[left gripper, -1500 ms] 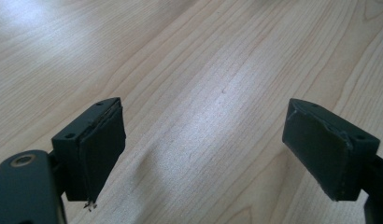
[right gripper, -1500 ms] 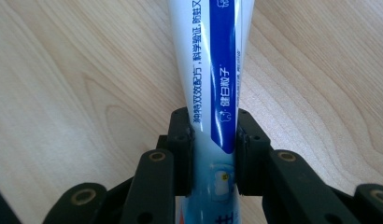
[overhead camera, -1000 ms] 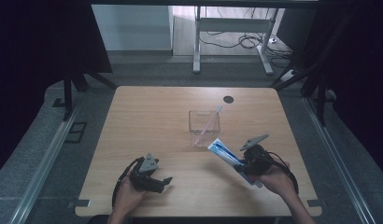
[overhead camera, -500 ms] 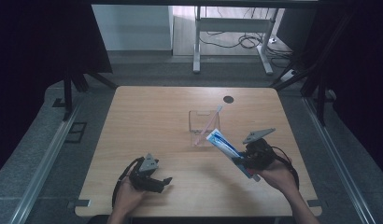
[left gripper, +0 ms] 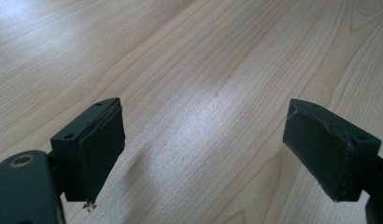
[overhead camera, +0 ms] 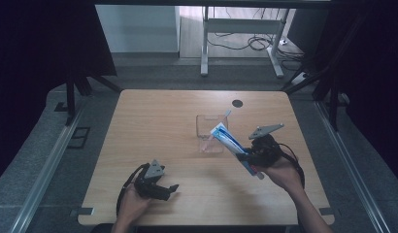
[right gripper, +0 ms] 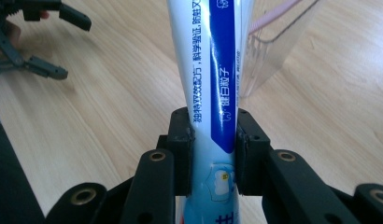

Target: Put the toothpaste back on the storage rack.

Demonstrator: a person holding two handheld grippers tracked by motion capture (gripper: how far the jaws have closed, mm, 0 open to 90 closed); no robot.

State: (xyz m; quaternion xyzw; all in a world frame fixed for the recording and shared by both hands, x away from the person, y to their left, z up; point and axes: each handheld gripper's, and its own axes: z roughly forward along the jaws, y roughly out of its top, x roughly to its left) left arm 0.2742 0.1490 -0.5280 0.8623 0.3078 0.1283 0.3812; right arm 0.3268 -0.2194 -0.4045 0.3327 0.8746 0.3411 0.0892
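The right gripper's fingers clamp a toothpaste tube angled toward the clear cup; left gripper's fingers gape, resting low.

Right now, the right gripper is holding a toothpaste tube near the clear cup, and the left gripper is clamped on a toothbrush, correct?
Not quite. The left gripper holds nothing: the left gripper view shows its jaws wide apart over bare table. The rest stands: the right gripper is shut on the toothpaste tube, close to the clear cup.
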